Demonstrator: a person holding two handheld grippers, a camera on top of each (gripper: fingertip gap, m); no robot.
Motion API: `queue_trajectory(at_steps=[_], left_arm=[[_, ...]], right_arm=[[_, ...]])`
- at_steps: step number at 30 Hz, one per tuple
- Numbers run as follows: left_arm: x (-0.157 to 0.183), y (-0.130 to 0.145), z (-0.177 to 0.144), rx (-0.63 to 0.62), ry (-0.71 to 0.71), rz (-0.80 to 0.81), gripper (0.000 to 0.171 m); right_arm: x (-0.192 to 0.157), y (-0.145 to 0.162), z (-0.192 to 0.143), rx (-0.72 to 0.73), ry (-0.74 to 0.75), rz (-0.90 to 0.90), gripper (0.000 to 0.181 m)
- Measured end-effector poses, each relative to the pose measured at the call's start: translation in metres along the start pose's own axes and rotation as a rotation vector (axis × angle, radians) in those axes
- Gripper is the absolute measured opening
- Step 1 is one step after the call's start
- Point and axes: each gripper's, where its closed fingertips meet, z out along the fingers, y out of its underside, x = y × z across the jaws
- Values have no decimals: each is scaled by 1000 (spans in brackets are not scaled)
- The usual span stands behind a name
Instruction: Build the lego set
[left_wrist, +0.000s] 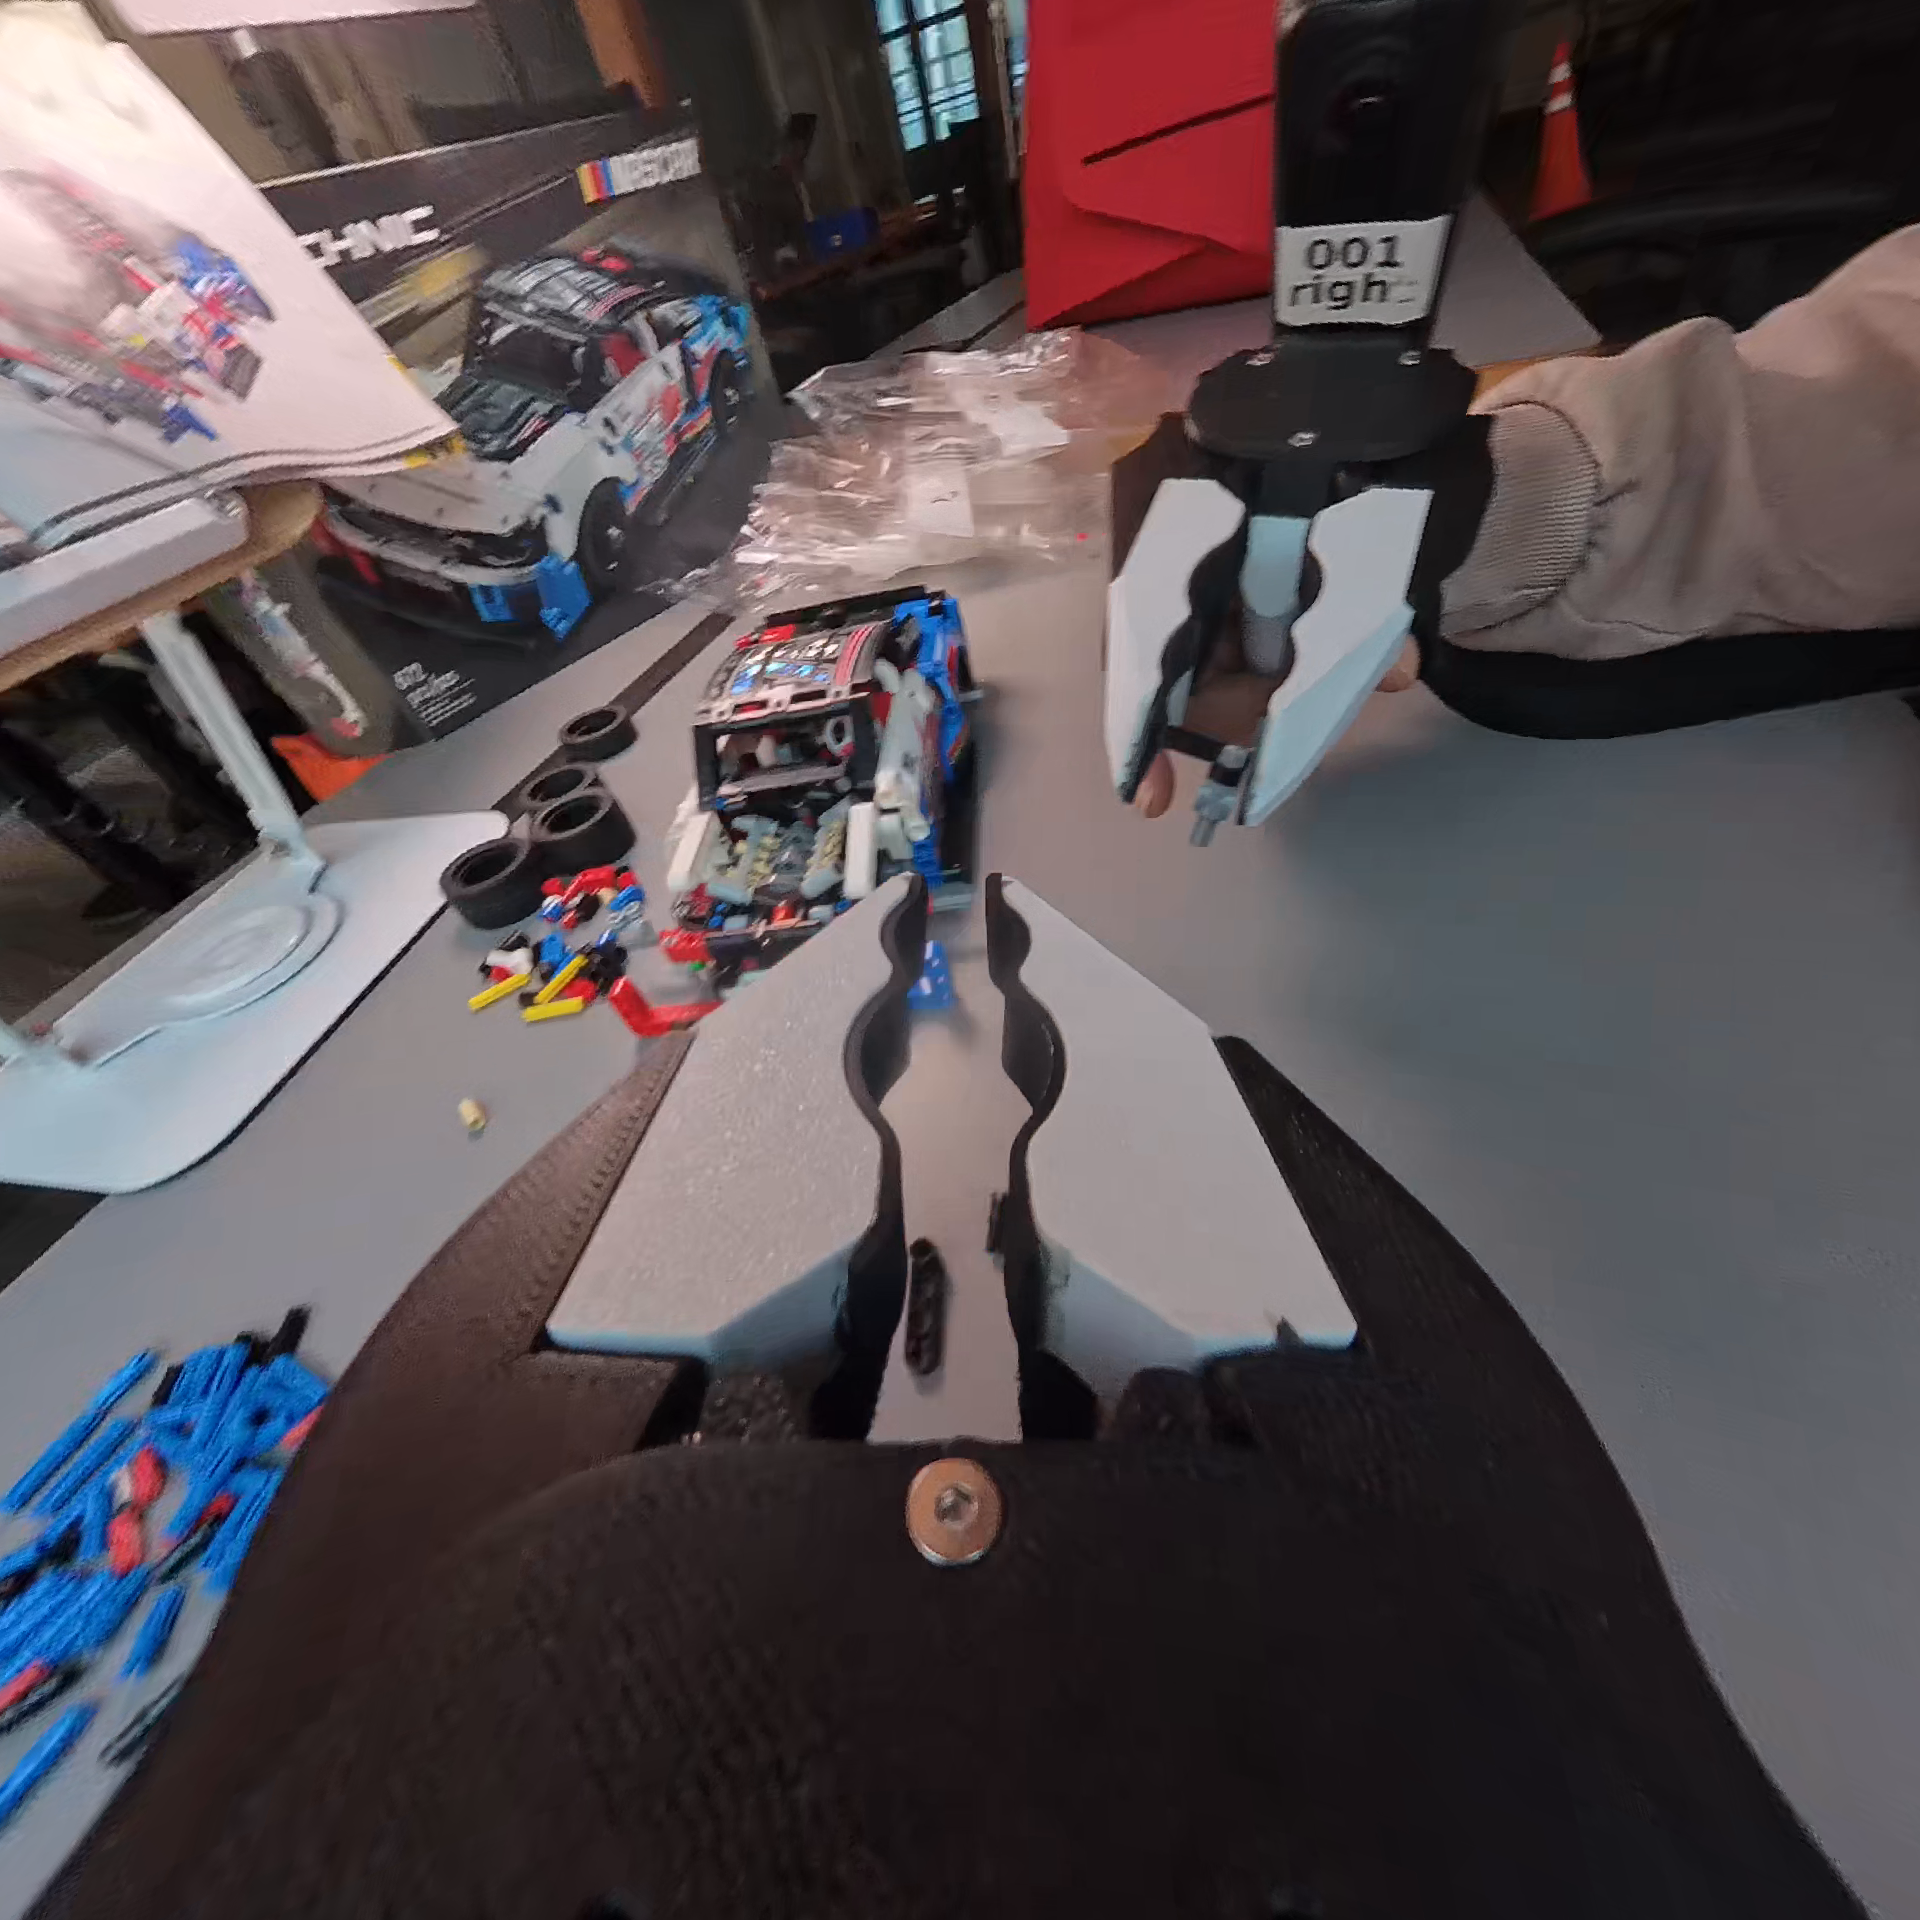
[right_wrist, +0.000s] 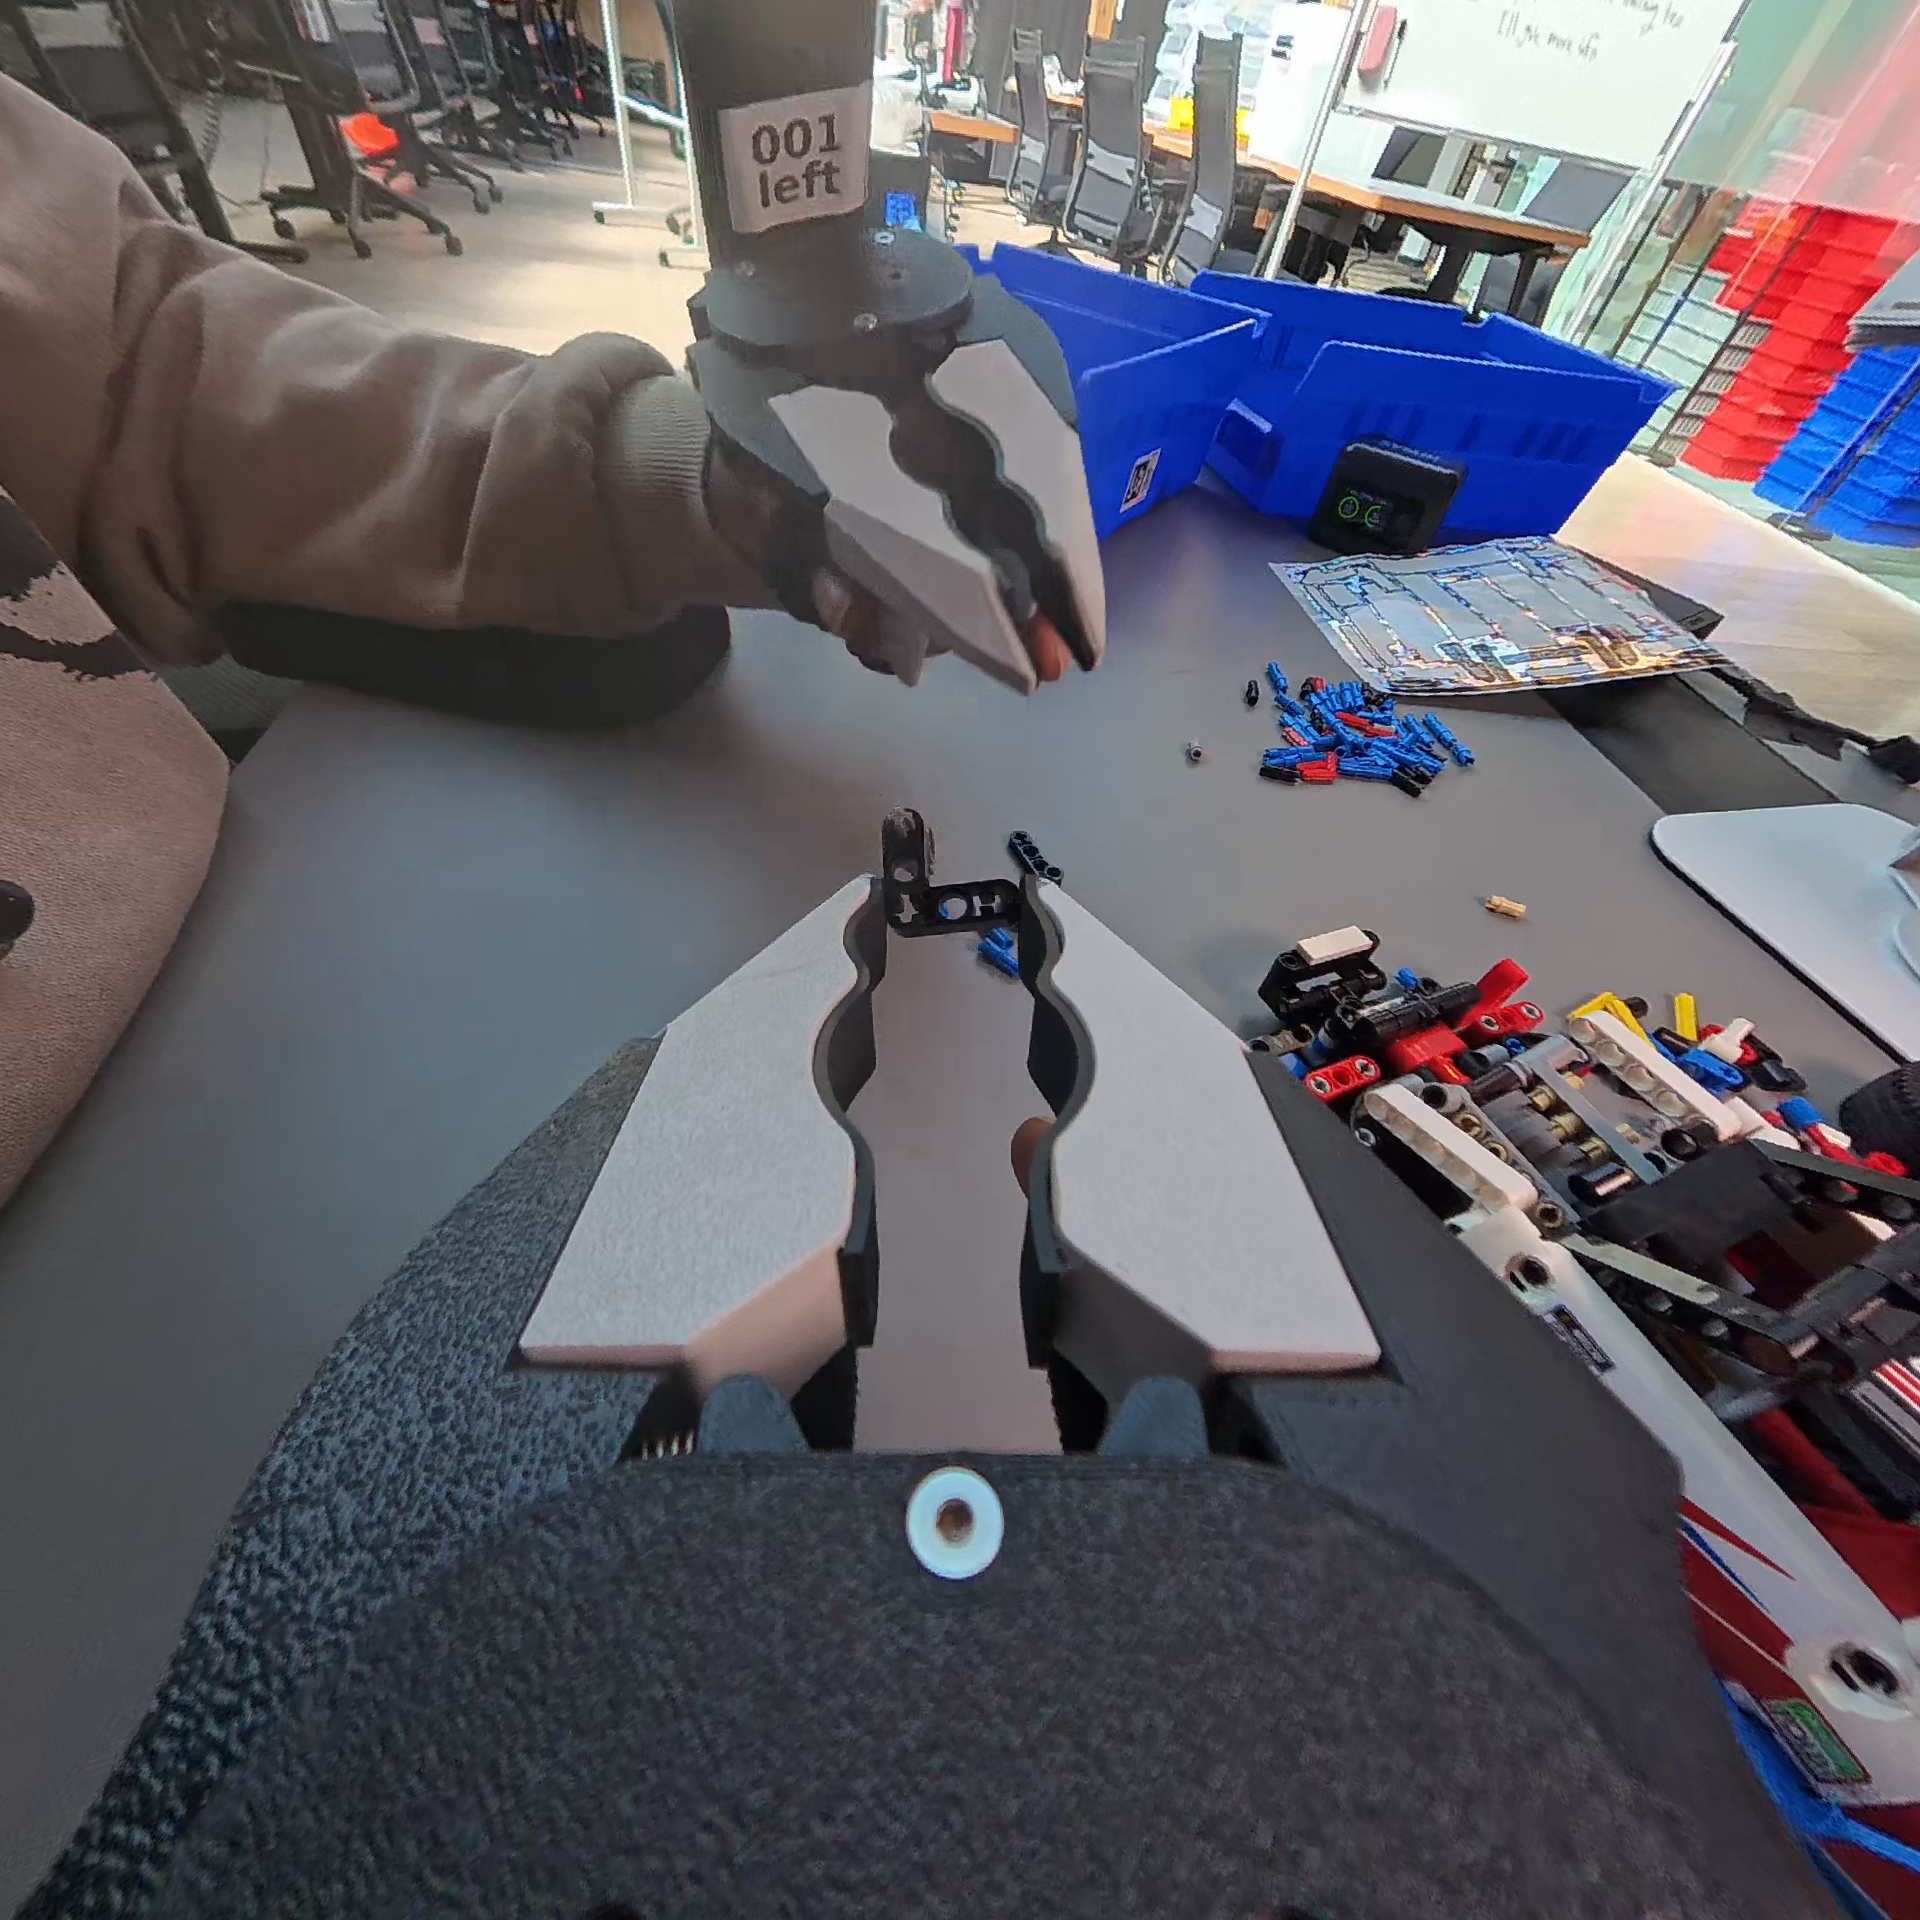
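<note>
Held piece: our right tongs (right_wrist: 961, 894) are clamped on a black angled lego beam (right_wrist: 940, 896) with a blue pin in one hole; one arm of it stands upright above the tips, over bare grey table (right_wrist: 520, 935).
Left tongs: we see our left tongs (left_wrist: 954, 894) with a narrow gap between the tips and nothing held; they hover above the table, pointed toward the car.
Car: the part-built lego car (left_wrist: 842, 769), black, white, blue and red, sits on the table ahead of the left tongs and just to the right of the right tongs, its engine bay uncovered.
Loose parts: a small black beam (right_wrist: 1034, 856) and a blue pin (right_wrist: 997, 951) lie just beyond the right tongs' tips; a heap of blue, red and black pins (right_wrist: 1351, 732) lies farther off, and mixed red, yellow and blue pieces (left_wrist: 582, 956) lie beside the car.
Tyres: four black tyres (left_wrist: 551, 831) lie left of the car.
Surroundings: set box (left_wrist: 540, 416), empty clear bags (left_wrist: 935, 457), sticker sheet (right_wrist: 1486, 613), blue bins (right_wrist: 1403, 416).
</note>
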Motion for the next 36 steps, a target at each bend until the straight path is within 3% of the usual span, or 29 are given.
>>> queue_trajectory(at_steps=[4,8,13,18,22,24,30,32,36], left_arm=[[-24,49,-11,-228,-31,-81,13],[-17,90,-18,-455,21,-136,21],[-12,111,-21,-560,37,-129,20],[-7,113,-17,-580,42,-107,6],[-13,112,-14,-597,-13,-52,6],[-13,102,-10,-541,-10,-72,6],[45,55,6,-333,301,-306,6],[71,53,12,-354,404,-343,6],[100,62,20,-425,471,-291,6]], right_arm=[[7,12,0,-55,28,3,23],[16,20,-3,-101,69,-4,23],[21,24,-6,-115,85,4,23],[19,27,-4,-129,80,-1,23],[19,29,-3,-132,80,2,23],[19,28,-3,-129,83,1,23],[21,25,-3,-112,96,7,23],[22,26,-2,-113,96,13,23],[22,27,-2,-121,99,8,23]])
